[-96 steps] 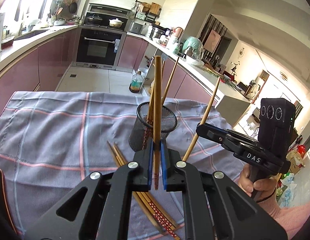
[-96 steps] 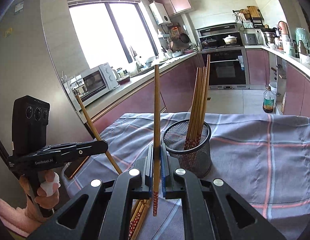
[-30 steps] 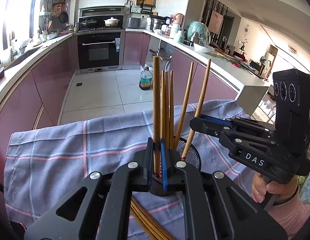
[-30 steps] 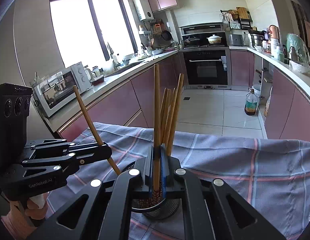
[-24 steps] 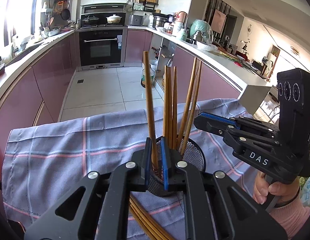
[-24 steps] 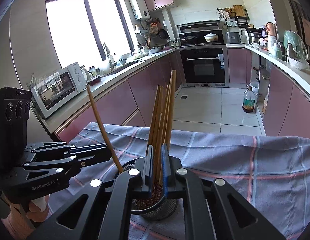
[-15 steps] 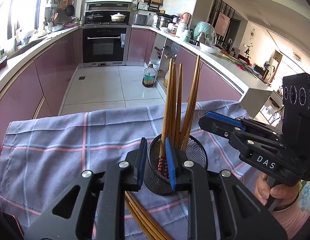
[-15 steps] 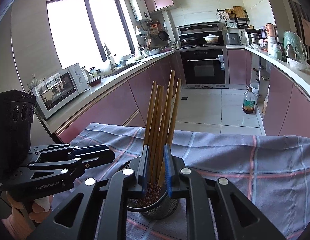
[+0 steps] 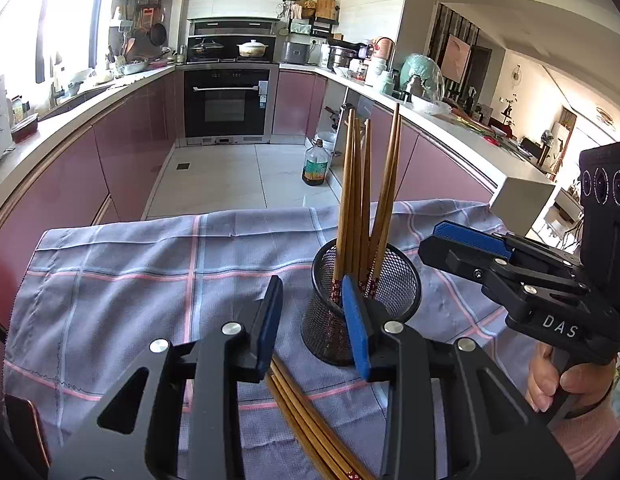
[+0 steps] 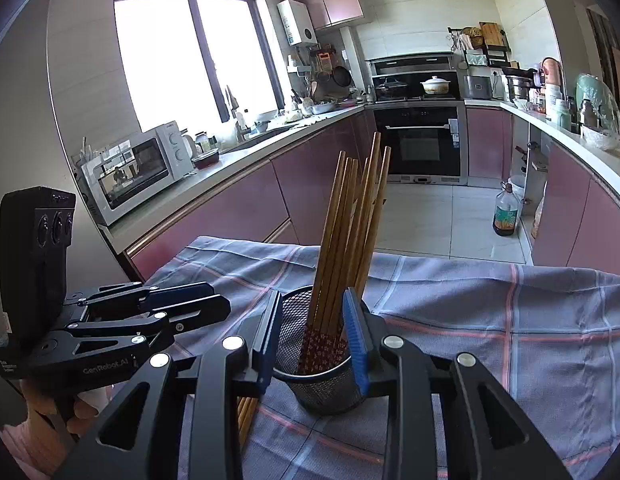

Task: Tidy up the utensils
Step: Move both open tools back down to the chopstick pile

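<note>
Here, in the left wrist view, the left gripper (image 9: 312, 320) gapes wide and empty beside the cup (image 9: 364, 300), chopsticks (image 9: 362, 200) upright inside; spare chopsticks (image 9: 310, 424) lie below it on the cloth (image 9: 130, 272).

From the right wrist, the right gripper (image 10: 312, 340) spreads empty around the cup (image 10: 318, 364), likely freshly emptied.

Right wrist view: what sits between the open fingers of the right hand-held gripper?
The black mesh cup holding upright chopsticks sits between the right hand-held gripper fingers, shown in the right wrist view.

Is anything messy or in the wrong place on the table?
Yes. Several chopsticks lie loose on the checked cloth, in front of the mesh cup, while the others stand inside it. Both tongs, left and right, are open and hold nothing.
</note>
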`<state>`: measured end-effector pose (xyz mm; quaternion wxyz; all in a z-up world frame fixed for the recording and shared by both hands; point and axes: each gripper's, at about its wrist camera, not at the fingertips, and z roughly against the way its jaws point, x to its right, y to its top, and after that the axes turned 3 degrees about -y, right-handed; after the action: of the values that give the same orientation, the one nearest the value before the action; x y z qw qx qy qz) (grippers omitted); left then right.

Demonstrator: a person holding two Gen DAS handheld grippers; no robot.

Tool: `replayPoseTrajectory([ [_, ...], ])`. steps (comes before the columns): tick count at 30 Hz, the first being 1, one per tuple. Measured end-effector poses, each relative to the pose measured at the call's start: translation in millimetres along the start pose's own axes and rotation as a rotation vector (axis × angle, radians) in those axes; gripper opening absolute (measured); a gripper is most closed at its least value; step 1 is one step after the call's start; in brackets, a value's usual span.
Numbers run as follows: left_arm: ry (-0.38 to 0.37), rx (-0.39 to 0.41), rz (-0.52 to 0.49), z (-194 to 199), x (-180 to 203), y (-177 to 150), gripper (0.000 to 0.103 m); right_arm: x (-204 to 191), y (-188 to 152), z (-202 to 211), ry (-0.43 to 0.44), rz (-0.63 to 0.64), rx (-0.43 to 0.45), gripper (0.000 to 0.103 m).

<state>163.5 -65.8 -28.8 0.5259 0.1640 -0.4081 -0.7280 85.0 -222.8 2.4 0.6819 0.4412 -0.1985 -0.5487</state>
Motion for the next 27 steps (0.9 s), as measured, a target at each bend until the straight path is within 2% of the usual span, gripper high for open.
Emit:
replayPoseTrajectory([
  [11,0.044,0.034,0.029,23.9,-4.1,-22.2,0.042,-16.6,-23.7,10.7,0.037,0.040,-0.015,0.035],
  [15,0.063,0.027,0.037,26.9,-7.8,-30.6,0.043,-20.4,-33.2,12.2,0.048,0.046,-0.030,0.038],
  [27,0.110,-0.026,0.073,24.5,-20.1,-61.6,0.046,-26.6,-61.3,-0.4,0.075,0.046,-0.116,0.039],
])
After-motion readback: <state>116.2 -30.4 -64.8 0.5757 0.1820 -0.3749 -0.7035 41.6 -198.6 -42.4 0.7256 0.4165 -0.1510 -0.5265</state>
